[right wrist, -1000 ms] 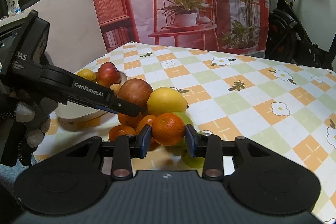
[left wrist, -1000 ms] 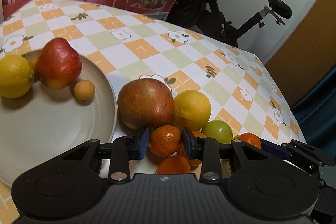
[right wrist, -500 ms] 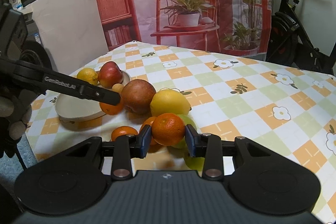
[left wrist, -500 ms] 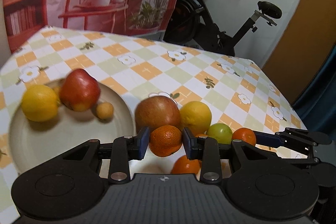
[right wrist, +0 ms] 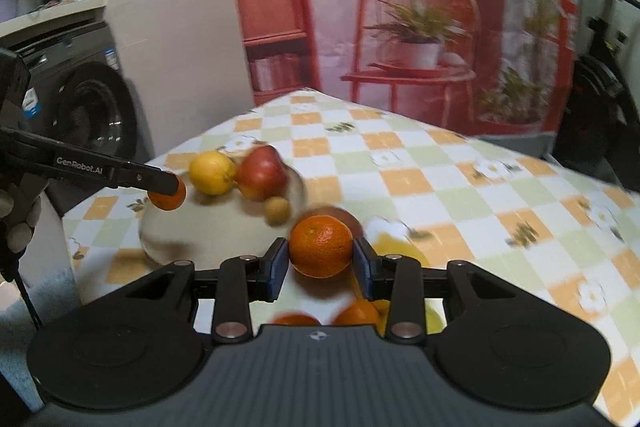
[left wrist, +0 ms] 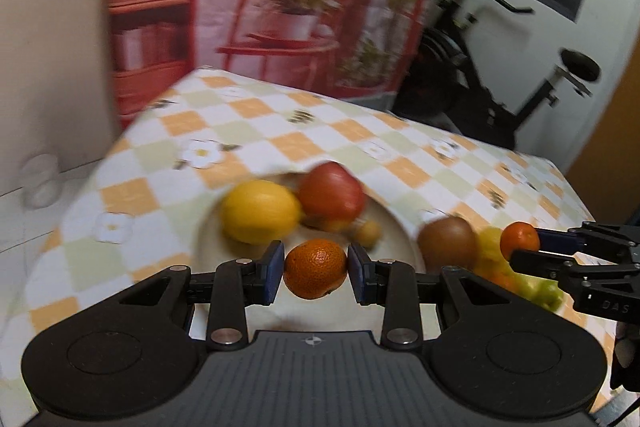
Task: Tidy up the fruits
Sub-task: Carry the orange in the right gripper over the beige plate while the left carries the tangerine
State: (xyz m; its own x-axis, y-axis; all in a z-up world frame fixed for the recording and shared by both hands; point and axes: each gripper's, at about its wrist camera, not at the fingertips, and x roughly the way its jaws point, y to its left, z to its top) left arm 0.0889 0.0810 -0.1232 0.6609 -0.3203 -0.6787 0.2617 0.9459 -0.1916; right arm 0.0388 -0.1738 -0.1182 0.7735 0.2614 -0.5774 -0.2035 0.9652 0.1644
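a printed red-chair backdrop hangs behind the checkered table, washing machine left, exercise bike right.

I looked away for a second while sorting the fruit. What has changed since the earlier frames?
The left gripper has carried its mandarin from the pile to above the plate. The right gripper has lifted its mandarin and swung toward the plate. Both stay shut on their fruit. The lemon, red apple and small round fruit stay on the plate.
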